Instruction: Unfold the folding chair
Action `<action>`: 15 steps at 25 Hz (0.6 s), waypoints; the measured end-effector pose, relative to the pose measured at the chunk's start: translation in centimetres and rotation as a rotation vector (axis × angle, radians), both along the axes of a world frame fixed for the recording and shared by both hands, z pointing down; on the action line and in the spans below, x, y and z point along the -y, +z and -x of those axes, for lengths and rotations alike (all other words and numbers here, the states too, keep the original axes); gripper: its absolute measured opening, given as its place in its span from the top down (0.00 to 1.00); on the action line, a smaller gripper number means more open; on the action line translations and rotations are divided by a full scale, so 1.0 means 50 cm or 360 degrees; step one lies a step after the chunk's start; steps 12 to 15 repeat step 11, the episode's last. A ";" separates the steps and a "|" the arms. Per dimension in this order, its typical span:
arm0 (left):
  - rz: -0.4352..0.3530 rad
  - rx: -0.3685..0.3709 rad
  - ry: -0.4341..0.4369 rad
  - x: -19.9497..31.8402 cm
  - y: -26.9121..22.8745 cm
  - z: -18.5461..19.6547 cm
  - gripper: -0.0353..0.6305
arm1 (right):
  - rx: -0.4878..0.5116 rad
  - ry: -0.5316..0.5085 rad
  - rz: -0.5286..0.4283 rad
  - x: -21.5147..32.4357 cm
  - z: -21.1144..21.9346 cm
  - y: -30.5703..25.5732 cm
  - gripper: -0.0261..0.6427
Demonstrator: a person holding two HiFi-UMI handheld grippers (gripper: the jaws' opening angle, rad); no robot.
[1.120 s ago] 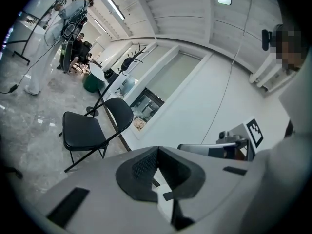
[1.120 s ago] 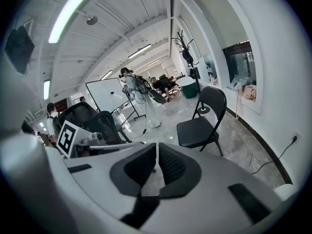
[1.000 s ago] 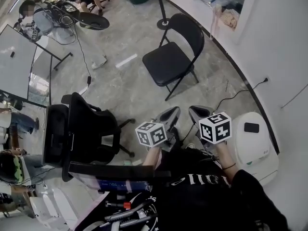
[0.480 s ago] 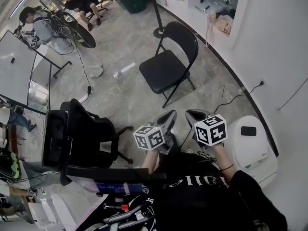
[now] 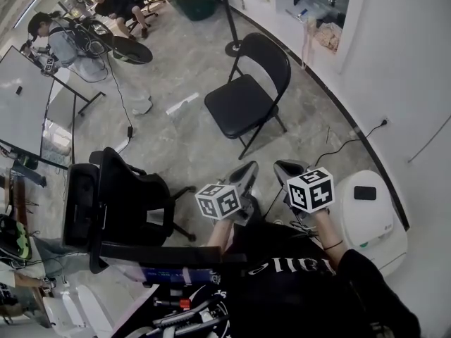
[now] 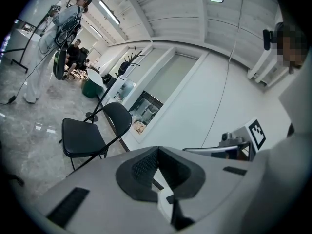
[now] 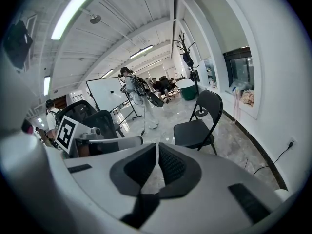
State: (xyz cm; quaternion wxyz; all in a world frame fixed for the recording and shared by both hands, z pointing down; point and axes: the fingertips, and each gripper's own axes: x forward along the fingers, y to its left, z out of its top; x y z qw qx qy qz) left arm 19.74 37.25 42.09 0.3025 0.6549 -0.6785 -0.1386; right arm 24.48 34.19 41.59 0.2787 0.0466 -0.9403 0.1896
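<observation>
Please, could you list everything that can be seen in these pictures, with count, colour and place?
folding chair: one, black, already unfolded, standing ahead on the grey floor
office chair: one, black, near left
whiteboard: one, white, far left
rounded unit: one, white, near right
cable: one, black, on the floor at right
people: at least two, far end, upper left
left gripper: one, grey with marker cube, jaws shut, empty, low centre
right gripper: one, grey with marker cube, jaws shut, empty, beside the left
</observation>
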 end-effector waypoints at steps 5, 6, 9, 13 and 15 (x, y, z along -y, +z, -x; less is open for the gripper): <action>0.0011 -0.0007 0.0009 0.003 0.010 0.003 0.94 | -0.0015 -0.0003 0.0005 0.000 0.004 0.010 0.92; 0.0012 -0.0009 0.0008 0.003 0.009 0.006 0.94 | -0.0019 -0.0004 0.0006 0.000 0.006 0.010 0.92; 0.0013 -0.0018 0.0008 0.002 0.008 0.016 0.94 | -0.0030 0.0001 0.0008 0.000 0.014 0.008 0.92; 0.0014 -0.0025 0.0009 0.001 0.008 0.024 0.94 | -0.0035 0.0004 0.0007 -0.001 0.020 0.006 0.92; 0.0014 -0.0025 0.0009 0.001 0.008 0.024 0.94 | -0.0035 0.0004 0.0007 -0.001 0.020 0.006 0.92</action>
